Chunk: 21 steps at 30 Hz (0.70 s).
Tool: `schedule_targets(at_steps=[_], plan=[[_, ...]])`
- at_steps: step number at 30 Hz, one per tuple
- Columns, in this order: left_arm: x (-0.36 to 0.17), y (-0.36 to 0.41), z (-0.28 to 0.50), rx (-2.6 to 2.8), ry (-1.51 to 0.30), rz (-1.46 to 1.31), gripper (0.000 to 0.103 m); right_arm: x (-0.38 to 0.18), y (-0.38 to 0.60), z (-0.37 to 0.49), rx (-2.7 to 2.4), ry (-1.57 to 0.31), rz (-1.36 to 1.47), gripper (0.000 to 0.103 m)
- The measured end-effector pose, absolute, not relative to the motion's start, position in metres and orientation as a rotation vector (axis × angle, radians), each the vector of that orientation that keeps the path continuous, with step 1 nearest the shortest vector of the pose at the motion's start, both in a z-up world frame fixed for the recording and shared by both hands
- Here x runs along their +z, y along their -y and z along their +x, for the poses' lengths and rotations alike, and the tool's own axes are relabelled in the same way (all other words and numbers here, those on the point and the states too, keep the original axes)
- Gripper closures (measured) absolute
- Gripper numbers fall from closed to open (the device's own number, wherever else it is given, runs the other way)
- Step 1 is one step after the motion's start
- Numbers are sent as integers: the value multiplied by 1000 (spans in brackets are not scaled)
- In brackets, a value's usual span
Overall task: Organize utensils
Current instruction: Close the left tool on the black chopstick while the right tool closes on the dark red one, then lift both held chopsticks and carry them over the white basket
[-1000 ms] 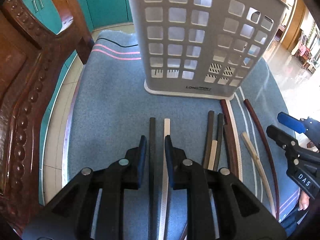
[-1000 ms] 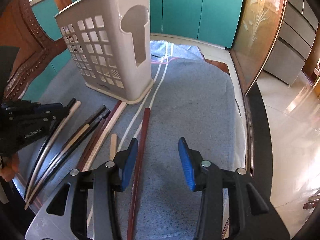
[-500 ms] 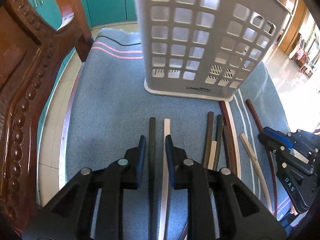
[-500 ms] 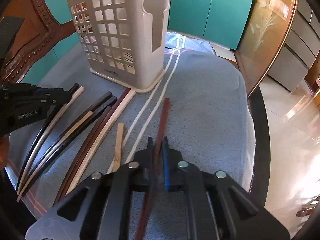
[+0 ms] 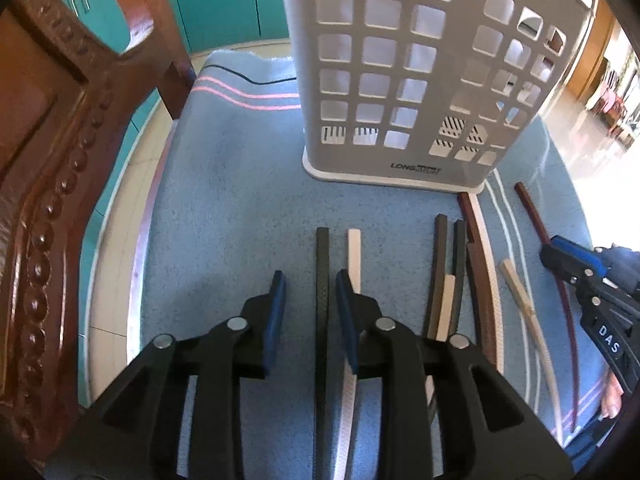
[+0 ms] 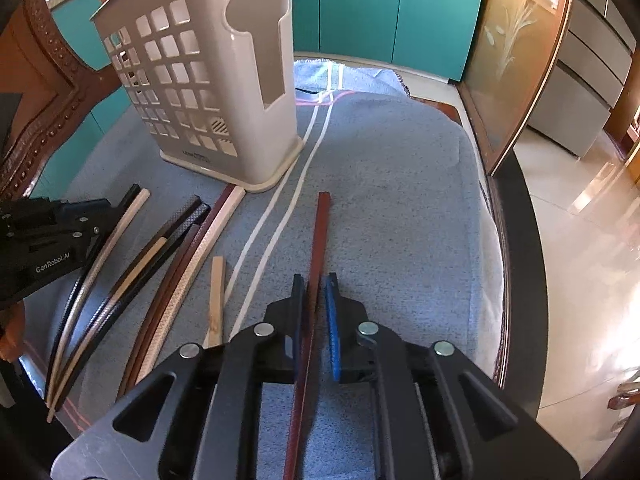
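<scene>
Several chopsticks lie on a blue cloth (image 5: 232, 216) in front of a grey slotted utensil holder (image 5: 404, 80), which also shows in the right wrist view (image 6: 208, 80). My left gripper (image 5: 310, 280) is open around a black chopstick (image 5: 322, 264), with a white chopstick (image 5: 354, 252) just right of its right finger. My right gripper (image 6: 314, 284) is shut on a dark red chopstick (image 6: 320, 232) and holds it near its lower half; it also shows in the left wrist view (image 5: 532, 216).
More brown, black and pale chopsticks (image 6: 168, 256) lie between the two grippers. A carved wooden chair back (image 5: 48, 160) stands at the left. Teal cabinets (image 6: 384, 8) are behind. The cloth's right edge (image 6: 488, 240) drops off to tiled floor.
My right gripper moved left over the dark red chopstick and closed on it. My left gripper opened wider around the black chopstick and edged toward the holder.
</scene>
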<state>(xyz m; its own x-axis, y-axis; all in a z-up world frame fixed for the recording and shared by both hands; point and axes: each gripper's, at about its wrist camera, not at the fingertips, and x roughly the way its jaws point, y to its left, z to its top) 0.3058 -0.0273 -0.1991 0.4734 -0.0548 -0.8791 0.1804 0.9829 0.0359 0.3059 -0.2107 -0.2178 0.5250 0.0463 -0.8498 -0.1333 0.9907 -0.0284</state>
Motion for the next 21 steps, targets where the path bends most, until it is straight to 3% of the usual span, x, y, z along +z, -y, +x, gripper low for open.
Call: schedule_targets(at_steps=[2,7,9,12,16,21], plan=[[-198,31,305,-110,-1051,159,62,-219,210,307,96,-1004,-114,84],[-197,37,304,-101,-1033,179,63,-221,209,308,82,-994,-121,81],[-196,42,304,-156,-1043,143,85,-221,209,310,97,-996,-114,84],[-194,55,302,-183,-1042,149,96,-221,209,313,143,-1006,-66,96],[-189,55,298,-189,-1046,86,96,-208,209,310,164,-956,-19,97],[-140,52,277,-194,-907,51,96,-150,216,284,206,-772,27,97]])
